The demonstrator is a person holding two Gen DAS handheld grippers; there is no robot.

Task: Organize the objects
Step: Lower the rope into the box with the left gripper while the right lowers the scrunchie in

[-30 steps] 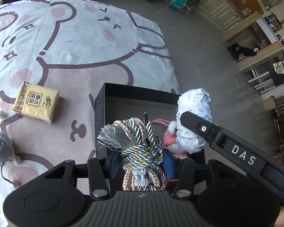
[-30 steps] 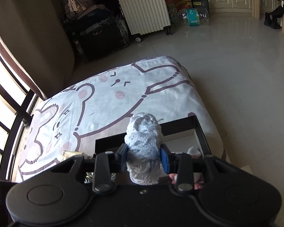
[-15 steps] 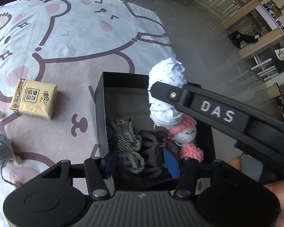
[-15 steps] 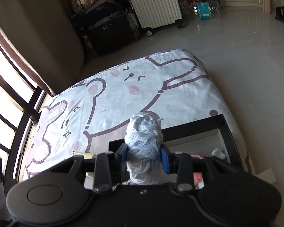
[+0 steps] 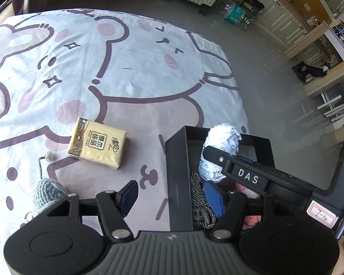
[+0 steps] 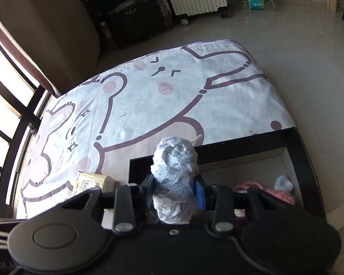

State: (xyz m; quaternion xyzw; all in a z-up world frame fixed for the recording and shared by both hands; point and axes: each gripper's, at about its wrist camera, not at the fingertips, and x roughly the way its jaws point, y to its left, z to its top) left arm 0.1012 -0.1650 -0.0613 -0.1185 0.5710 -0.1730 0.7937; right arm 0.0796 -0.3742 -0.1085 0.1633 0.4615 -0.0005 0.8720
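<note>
L hand-held gripper (image 5: 172,197) opened, emptied, R (image 6: 174,188) grips yarn (image 6: 174,174)

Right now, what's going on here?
A person with a handheld gripper in each hand is tidying small things off a bed into a black box. The right gripper has its jaws shut on a pale blue yarn ball over the box. The left gripper is open and empty at the box's edge. A braided cord and a pink crochet toy are in the box. A tissue pack and a grey crochet toy lie on the bedsheet.
</note>
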